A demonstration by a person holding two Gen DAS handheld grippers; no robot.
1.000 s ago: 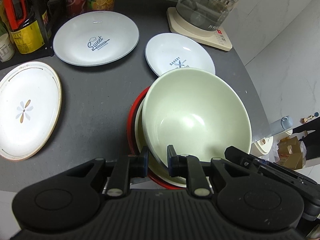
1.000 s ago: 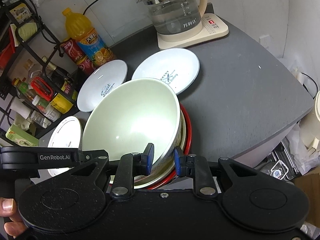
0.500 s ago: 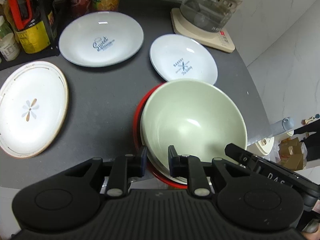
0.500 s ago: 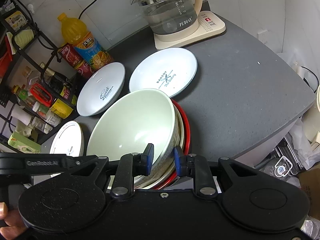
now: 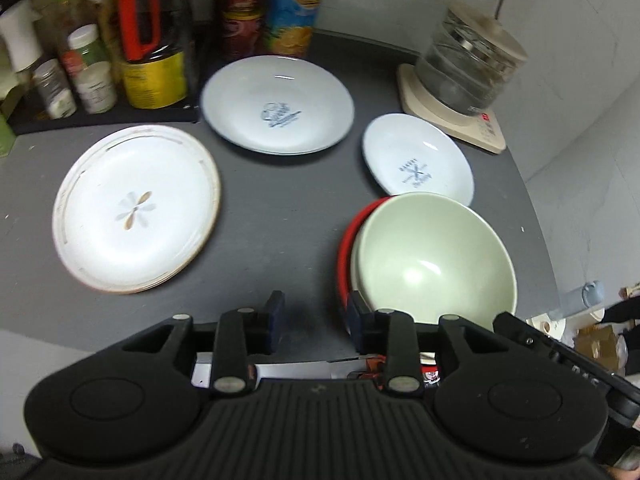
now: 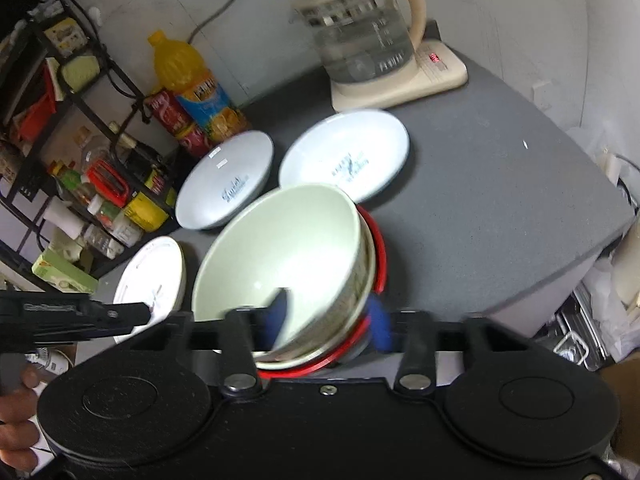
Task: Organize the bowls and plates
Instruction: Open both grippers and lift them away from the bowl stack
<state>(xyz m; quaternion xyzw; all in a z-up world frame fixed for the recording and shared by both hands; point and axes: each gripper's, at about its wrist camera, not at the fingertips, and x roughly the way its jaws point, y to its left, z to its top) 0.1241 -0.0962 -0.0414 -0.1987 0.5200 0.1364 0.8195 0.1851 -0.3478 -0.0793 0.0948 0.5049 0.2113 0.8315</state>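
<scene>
Left wrist view: the left gripper (image 5: pixel 314 318) hangs at the counter's near edge with its jaws spread wide and nothing between them; its right fingertip (image 5: pixel 356 314) sits just beside the stack's red rim. The pale green bowl (image 5: pixel 434 260), round, deep and glossy, nests in a cream bowl (image 5: pixel 355 258) inside a red bowl (image 5: pixel 343 264) on the matte grey counter (image 5: pixel 280 216). Behind the stack lies a small white plate (image 5: pixel 418 160) with blue lettering, to its left a larger white plate (image 5: pixel 278 104) with a blue logo, and further left a flat white plate (image 5: pixel 136 208) with a gold-lined rim and a flower motif. A glass kettle (image 5: pixel 468 72) stands on a cream base.

Right wrist view: the right gripper (image 6: pixel 330 320), blurred, has its jaws parted wide either side of the green bowl's near wall; whether either pad touches it I cannot tell. A hand (image 6: pixel 18 412) shows at the lower left, holding the other gripper's black body.
</scene>
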